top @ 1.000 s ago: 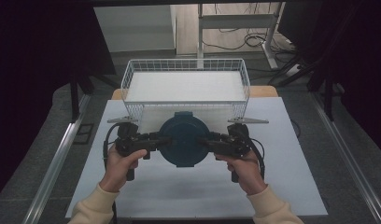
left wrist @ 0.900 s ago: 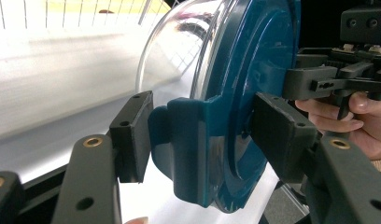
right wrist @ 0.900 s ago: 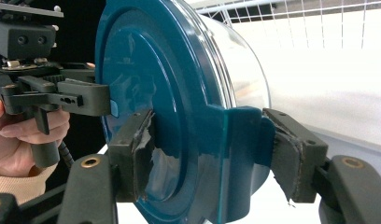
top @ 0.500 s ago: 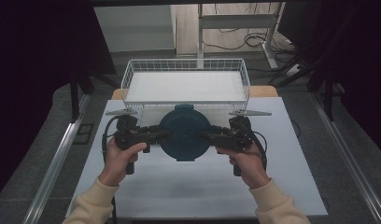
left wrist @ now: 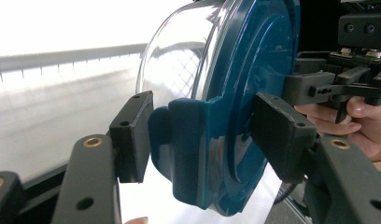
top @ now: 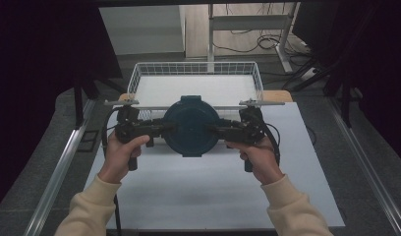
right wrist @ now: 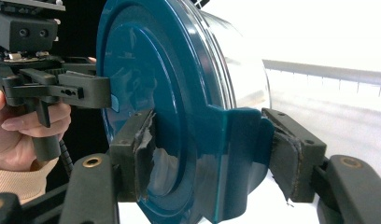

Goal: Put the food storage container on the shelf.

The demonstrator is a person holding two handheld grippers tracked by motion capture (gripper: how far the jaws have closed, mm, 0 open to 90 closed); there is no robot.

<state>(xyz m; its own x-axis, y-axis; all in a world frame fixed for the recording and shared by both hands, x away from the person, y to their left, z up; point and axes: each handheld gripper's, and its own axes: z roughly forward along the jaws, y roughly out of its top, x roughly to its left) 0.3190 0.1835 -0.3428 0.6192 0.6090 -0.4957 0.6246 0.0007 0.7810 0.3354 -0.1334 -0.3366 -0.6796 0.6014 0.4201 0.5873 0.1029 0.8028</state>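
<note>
A round container with a dark teal lid point(top: 191, 125) and a clear bowl point(left wrist: 179, 60) hangs above the table, right in front of the wire basket. My left gripper point(top: 165, 129) is shut on the lid's left side tab point(left wrist: 188, 140), and my right gripper point(top: 215, 130) is shut on the opposite tab point(right wrist: 235, 149). The left gripper view has my left gripper point(left wrist: 202, 135) clamping the tab, with the right gripper point(left wrist: 319, 86) beyond the lid. From the right gripper view, my right gripper point(right wrist: 207, 154) grips its tab and the left gripper point(right wrist: 86, 91) shows behind.
A white wire basket point(top: 196, 66) with a pale floor stands at the table's far edge, close behind the container. A white sheet point(top: 198, 191) covers the table between the person's forearms. Metal rails point(top: 61, 167) run along both sides of the table.
Both grippers have carried the container away from the person toward the basket's near rim. Their hold on it is unchanged.
</note>
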